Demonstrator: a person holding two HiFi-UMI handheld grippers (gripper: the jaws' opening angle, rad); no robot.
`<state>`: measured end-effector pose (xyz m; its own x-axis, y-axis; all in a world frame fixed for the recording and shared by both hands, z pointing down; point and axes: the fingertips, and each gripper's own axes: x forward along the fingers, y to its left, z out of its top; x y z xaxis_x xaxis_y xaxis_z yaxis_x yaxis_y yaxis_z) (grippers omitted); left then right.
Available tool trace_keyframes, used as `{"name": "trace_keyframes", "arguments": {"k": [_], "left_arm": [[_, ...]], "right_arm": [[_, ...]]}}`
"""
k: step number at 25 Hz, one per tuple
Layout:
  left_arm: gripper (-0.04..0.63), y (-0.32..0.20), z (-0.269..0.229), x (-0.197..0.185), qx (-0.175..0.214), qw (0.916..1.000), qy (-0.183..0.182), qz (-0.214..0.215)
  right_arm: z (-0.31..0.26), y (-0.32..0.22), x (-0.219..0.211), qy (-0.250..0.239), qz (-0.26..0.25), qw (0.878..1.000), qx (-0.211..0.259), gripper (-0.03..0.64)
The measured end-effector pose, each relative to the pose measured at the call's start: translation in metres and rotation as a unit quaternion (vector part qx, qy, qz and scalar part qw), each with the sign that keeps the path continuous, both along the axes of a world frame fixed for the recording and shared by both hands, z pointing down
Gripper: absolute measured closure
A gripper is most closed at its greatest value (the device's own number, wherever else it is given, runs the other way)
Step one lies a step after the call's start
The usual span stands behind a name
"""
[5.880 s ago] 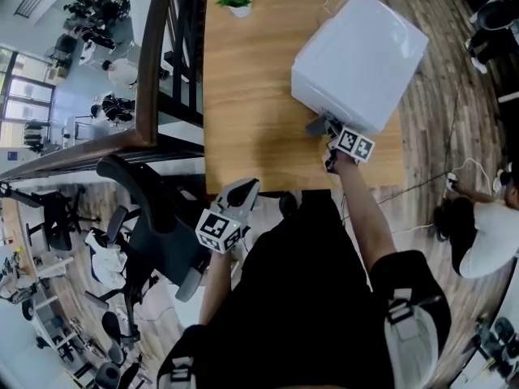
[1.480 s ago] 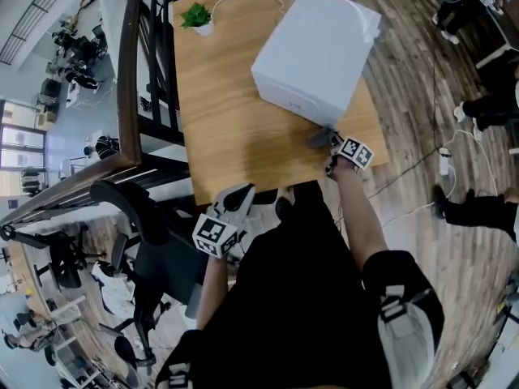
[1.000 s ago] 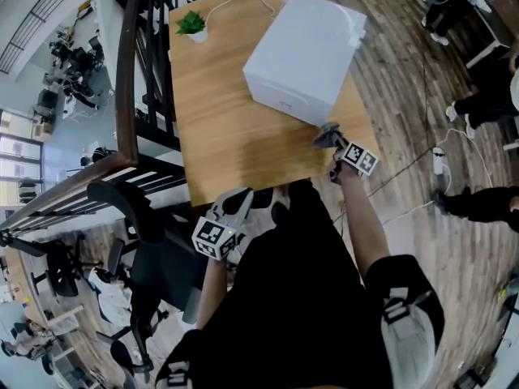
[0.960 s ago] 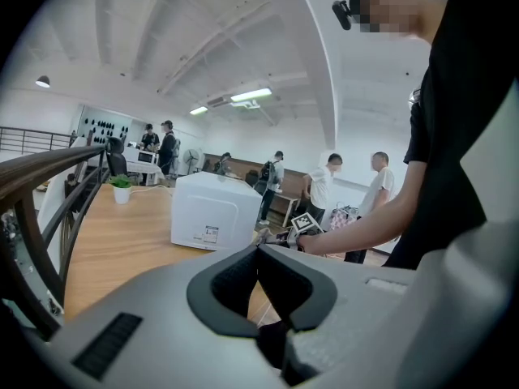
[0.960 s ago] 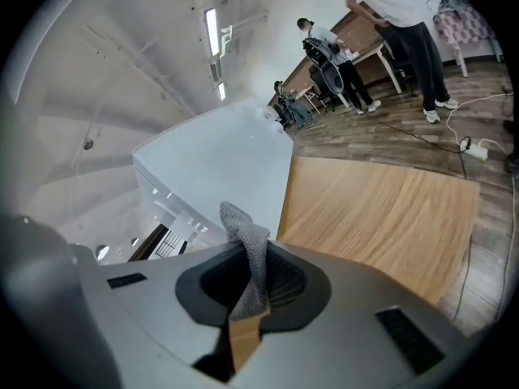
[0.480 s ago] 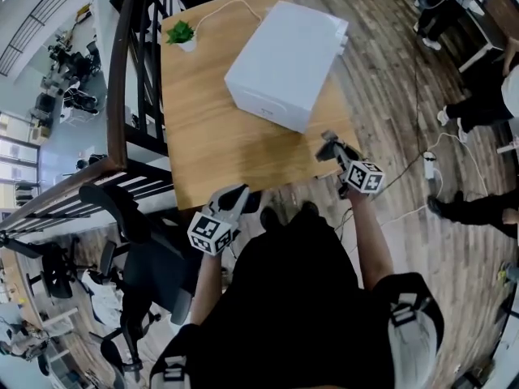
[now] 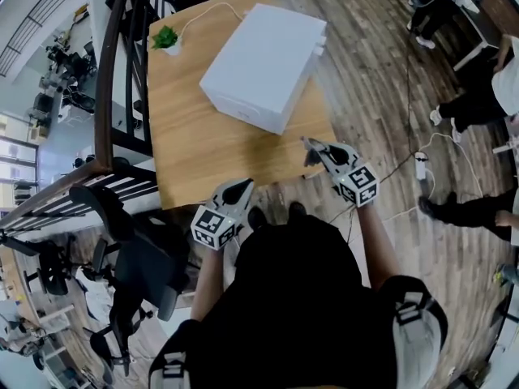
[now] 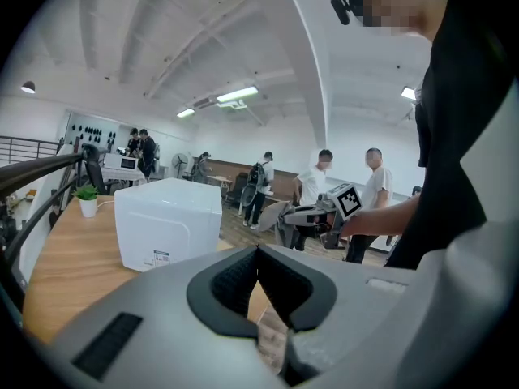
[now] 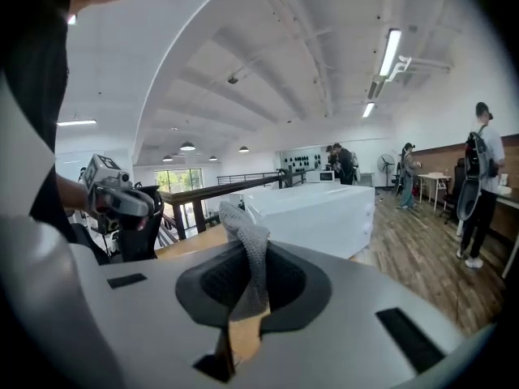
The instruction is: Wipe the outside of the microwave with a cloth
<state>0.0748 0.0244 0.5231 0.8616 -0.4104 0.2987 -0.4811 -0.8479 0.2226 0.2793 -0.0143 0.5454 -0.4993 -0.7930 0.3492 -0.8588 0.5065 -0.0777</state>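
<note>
The white microwave [image 7: 261,65] stands on the wooden table [image 7: 195,148], shown again as the microwave [image 8: 166,221] in the left gripper view and the microwave [image 9: 312,213] in the right gripper view. My right gripper [image 7: 313,149] hangs off the table's near right corner, apart from the microwave, shut on a grey cloth [image 9: 246,225] that sticks up between its jaws. My left gripper [image 7: 240,190] is held low at the table's near edge, jaws shut with nothing between them.
A small potted plant [image 7: 165,38] and a white cable [image 7: 212,10] sit at the table's far end. A dark railing [image 7: 109,96] runs along the left side. Office chairs [image 7: 122,241] stand lower left. People [image 7: 478,96] stand on the wooden floor at right.
My right gripper has drawn back with the cloth from the microwave's near face to beyond the table's corner. The table and microwave now lie farther from me. The left gripper hardly moved.
</note>
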Motion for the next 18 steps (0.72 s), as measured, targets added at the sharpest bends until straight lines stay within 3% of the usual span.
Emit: {"name": "trace_keyframes", "arguments": {"k": [10, 18], "left_arm": [[0.6, -0.002, -0.009, 0.042, 0.005, 0.9999, -0.009, -0.014], [0.6, 0.004, -0.007, 0.067, 0.009, 0.9998, -0.016, -0.004]], "right_arm": [[-0.014, 0.017, 0.009, 0.016, -0.044, 0.999, 0.02, 0.591], [-0.008, 0.026, 0.019, 0.006, -0.047, 0.999, 0.023, 0.591]]}}
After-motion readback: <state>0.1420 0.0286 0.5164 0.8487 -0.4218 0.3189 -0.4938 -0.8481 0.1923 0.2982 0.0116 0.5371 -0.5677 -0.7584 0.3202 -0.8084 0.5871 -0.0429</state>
